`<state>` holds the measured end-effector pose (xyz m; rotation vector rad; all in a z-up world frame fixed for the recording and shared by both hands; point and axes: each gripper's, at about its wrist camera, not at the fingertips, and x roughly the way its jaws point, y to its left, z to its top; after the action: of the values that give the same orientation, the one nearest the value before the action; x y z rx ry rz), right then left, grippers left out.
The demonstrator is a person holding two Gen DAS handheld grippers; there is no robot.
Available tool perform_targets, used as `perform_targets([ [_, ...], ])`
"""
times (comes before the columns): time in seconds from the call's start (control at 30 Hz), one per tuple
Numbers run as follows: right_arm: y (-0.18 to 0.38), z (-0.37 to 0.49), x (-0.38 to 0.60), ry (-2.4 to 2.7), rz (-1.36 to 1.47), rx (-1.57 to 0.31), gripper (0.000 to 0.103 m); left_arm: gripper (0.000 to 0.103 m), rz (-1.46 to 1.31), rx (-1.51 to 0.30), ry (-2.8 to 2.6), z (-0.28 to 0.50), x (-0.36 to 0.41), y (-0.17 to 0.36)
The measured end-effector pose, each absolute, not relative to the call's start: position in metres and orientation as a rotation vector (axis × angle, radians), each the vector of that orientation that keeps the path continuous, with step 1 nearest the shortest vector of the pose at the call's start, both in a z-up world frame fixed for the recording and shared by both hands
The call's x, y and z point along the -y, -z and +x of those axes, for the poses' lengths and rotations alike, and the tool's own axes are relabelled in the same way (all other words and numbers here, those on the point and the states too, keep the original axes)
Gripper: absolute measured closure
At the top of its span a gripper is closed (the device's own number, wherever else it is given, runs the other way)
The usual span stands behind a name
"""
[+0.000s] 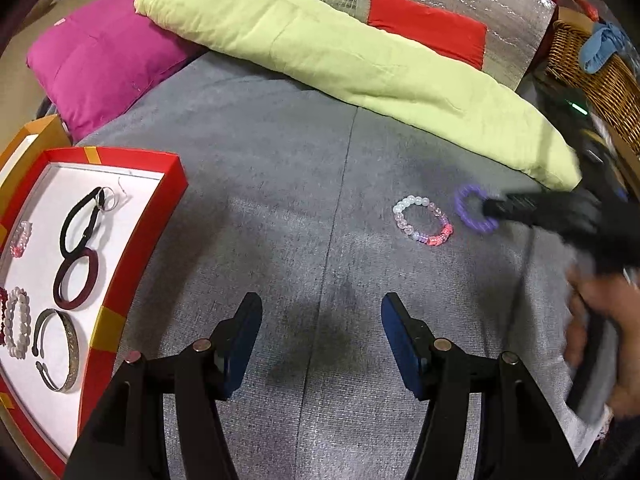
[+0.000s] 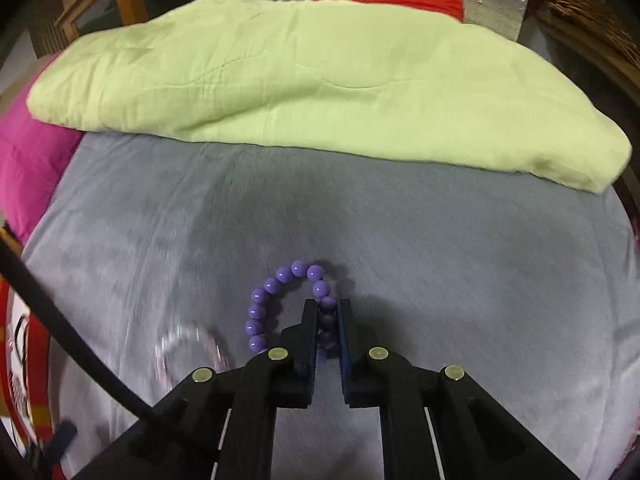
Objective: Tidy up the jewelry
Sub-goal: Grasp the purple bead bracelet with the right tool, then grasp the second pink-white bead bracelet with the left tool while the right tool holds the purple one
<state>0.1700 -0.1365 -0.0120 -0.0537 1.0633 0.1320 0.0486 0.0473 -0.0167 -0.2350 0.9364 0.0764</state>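
Note:
A purple bead bracelet (image 2: 280,300) lies on the grey cushion (image 2: 440,240). My right gripper (image 2: 329,312) is shut on its right side; it also shows in the left wrist view (image 1: 490,208), with the purple bead bracelet (image 1: 466,208) at its tips. A pink and clear bead bracelet (image 1: 422,220) lies just left of it, blurred in the right wrist view (image 2: 188,352). My left gripper (image 1: 320,312) is open and empty above the cushion. A red box (image 1: 172,184) at the left holds several bracelets and bangles.
A light green pillow (image 1: 340,52) and a magenta pillow (image 1: 92,64) lie along the back of the cushion. A wicker basket (image 1: 592,68) stands at the far right. A black cable (image 2: 60,320) crosses the left of the right wrist view.

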Motion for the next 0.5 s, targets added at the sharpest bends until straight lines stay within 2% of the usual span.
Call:
perform_targets([
  [0.3,0.010,0.073,0.204,-0.212,0.183,-1.001,0.093,0.040,-0.196,-0.899,-0.081,0.046,-0.040,0.018],
  [0.5,0.030,0.067,0.215,-0.290,0.332,-0.992,0.093,0.040,-0.203,-0.920,-0.051,0.061,-0.032,0.011],
])
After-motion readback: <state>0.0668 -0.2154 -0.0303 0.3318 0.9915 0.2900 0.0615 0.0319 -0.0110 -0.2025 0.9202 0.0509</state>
